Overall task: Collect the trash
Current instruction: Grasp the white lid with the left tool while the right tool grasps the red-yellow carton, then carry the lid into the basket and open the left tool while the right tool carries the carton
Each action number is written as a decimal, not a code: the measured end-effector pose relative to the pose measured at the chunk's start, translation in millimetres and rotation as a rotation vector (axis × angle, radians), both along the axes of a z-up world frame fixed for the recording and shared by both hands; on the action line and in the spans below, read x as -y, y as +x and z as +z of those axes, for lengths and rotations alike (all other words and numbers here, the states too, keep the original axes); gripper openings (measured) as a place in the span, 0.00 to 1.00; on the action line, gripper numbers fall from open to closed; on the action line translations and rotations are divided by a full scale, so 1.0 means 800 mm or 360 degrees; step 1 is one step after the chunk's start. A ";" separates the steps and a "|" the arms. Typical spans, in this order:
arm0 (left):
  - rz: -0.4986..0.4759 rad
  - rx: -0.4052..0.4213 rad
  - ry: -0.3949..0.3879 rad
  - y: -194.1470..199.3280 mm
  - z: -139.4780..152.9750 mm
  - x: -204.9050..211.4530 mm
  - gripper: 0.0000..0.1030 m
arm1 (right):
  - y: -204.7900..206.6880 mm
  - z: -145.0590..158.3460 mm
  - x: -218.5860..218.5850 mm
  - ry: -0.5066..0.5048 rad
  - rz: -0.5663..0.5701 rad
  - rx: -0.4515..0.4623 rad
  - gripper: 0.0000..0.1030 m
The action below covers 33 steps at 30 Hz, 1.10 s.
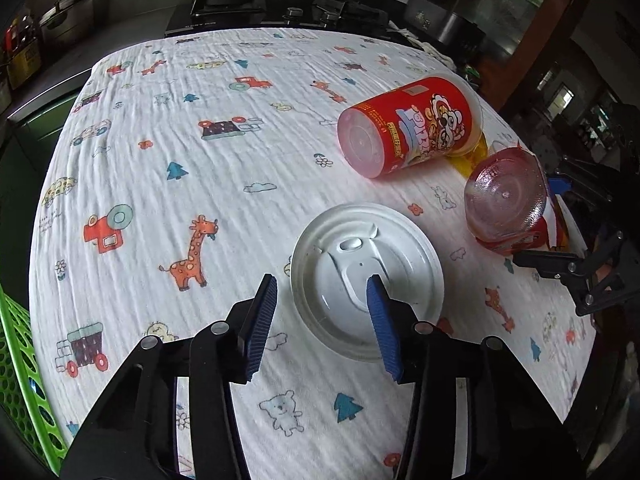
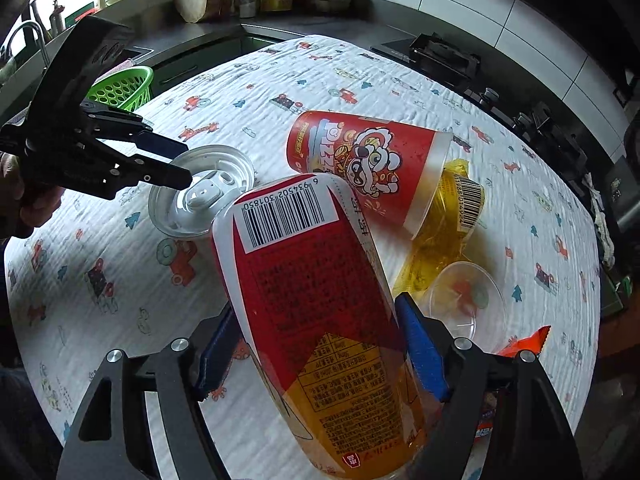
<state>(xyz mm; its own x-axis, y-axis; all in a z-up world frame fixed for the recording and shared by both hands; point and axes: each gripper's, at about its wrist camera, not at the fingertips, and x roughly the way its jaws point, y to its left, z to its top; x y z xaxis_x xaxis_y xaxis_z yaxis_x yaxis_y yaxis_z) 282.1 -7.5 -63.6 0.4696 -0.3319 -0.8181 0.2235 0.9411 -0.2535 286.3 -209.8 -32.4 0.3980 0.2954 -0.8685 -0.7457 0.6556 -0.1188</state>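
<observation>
My right gripper (image 2: pixel 316 336) is shut on a red and yellow snack cup (image 2: pixel 316 304), held above the table; the cup also shows in the left wrist view (image 1: pixel 506 196) with its clear bottom facing me. My left gripper (image 1: pixel 322 286) is open, its jaws straddling the near left edge of a white plastic lid (image 1: pixel 366 276) lying flat on the cloth; the lid shows in the right wrist view (image 2: pixel 202 194) too. A red pizza-print cup (image 1: pixel 412 124) lies on its side, also seen in the right wrist view (image 2: pixel 360 164).
A green perforated basket (image 2: pixel 122 88) stands at the table's edge, also in the left wrist view (image 1: pixel 24 384). A yellow wrapper (image 2: pixel 452 216), a clear lid (image 2: pixel 468 296) and an orange wrapper (image 2: pixel 524 342) lie near the red cup. A stove (image 1: pixel 228 4) is behind the table.
</observation>
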 end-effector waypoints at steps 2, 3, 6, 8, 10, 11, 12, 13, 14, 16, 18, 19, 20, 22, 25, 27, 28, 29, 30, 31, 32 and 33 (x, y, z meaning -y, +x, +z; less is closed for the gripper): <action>0.0004 -0.0007 -0.0012 0.001 -0.002 -0.002 0.37 | -0.002 0.001 0.001 0.0008 -0.0001 -0.0003 0.71; 0.0007 -0.0009 -0.0014 0.001 -0.003 -0.002 0.36 | -0.003 0.002 0.001 0.0016 0.0001 -0.0007 0.71; 0.0019 -0.0015 -0.0019 0.003 -0.005 -0.005 0.32 | -0.006 0.002 0.001 0.0017 0.0001 0.0004 0.71; 0.0022 -0.0024 -0.0025 0.003 -0.008 -0.008 0.27 | -0.005 0.001 0.001 0.0020 0.0012 -0.0004 0.71; 0.0026 -0.0023 -0.0023 0.004 -0.010 -0.009 0.23 | -0.003 -0.001 0.000 0.0017 0.0005 -0.0004 0.71; 0.0023 -0.0021 -0.0027 0.004 -0.010 -0.010 0.21 | -0.003 -0.002 0.000 0.0013 0.0010 -0.0007 0.71; 0.0019 -0.0017 -0.0029 0.004 -0.010 -0.009 0.19 | -0.003 -0.003 -0.002 0.0005 0.0016 -0.0005 0.71; 0.0018 -0.0011 -0.0020 0.003 -0.009 -0.009 0.18 | -0.002 -0.004 -0.003 -0.0005 0.0024 -0.0004 0.71; 0.0014 -0.0004 -0.0011 0.002 -0.009 -0.008 0.17 | -0.001 -0.006 -0.005 -0.0017 0.0031 -0.0004 0.71; 0.0014 0.0005 0.0003 0.001 -0.008 -0.008 0.12 | 0.003 -0.011 -0.007 -0.0033 0.0028 -0.0012 0.71; 0.0013 -0.0010 0.0004 0.001 -0.009 -0.008 0.06 | 0.005 -0.015 -0.009 -0.0048 0.0034 -0.0021 0.71; 0.0012 -0.0012 0.0006 0.001 -0.010 -0.009 0.06 | 0.005 -0.017 -0.010 -0.0058 0.0039 -0.0026 0.71; 0.0012 -0.0009 0.0008 0.001 -0.010 -0.009 0.06 | 0.006 -0.019 -0.010 -0.0068 0.0039 -0.0026 0.71; 0.0016 -0.0008 0.0001 -0.001 -0.010 -0.010 0.06 | 0.007 -0.022 -0.009 -0.0079 0.0041 -0.0028 0.71; 0.0015 -0.0003 -0.0002 -0.003 -0.009 -0.010 0.06 | 0.009 -0.026 -0.006 -0.0084 0.0035 -0.0050 0.72; 0.0012 0.0003 -0.0002 -0.004 -0.007 -0.009 0.06 | 0.009 -0.027 -0.003 -0.0072 0.0026 -0.0055 0.72; 0.0013 0.0002 -0.0002 -0.005 -0.007 -0.009 0.06 | 0.009 -0.029 -0.002 -0.0073 0.0020 -0.0061 0.72; 0.0016 0.0003 0.0000 -0.006 -0.006 -0.010 0.05 | 0.009 -0.032 -0.003 -0.0092 0.0018 -0.0070 0.74; 0.0021 0.0005 0.0003 -0.008 -0.005 -0.011 0.05 | 0.008 -0.036 -0.003 -0.0112 0.0020 -0.0071 0.75; 0.0028 0.0007 0.0008 -0.010 -0.004 -0.013 0.05 | 0.006 -0.037 -0.002 -0.0117 0.0008 -0.0045 0.75; 0.0035 0.0009 0.0010 -0.012 -0.003 -0.015 0.05 | 0.005 -0.038 -0.002 -0.0113 -0.0002 -0.0030 0.73; 0.0040 0.0013 0.0011 -0.015 -0.002 -0.018 0.05 | 0.004 -0.037 -0.002 -0.0106 -0.0005 -0.0032 0.73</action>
<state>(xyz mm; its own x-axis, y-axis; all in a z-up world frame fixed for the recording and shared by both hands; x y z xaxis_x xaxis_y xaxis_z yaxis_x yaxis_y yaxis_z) 270.2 7.2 -65.2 0.4845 -0.3141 -0.8165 0.2016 0.9483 -0.2452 289.2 -208.5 -61.8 0.3809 0.2356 -0.8941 -0.7463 0.6492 -0.1469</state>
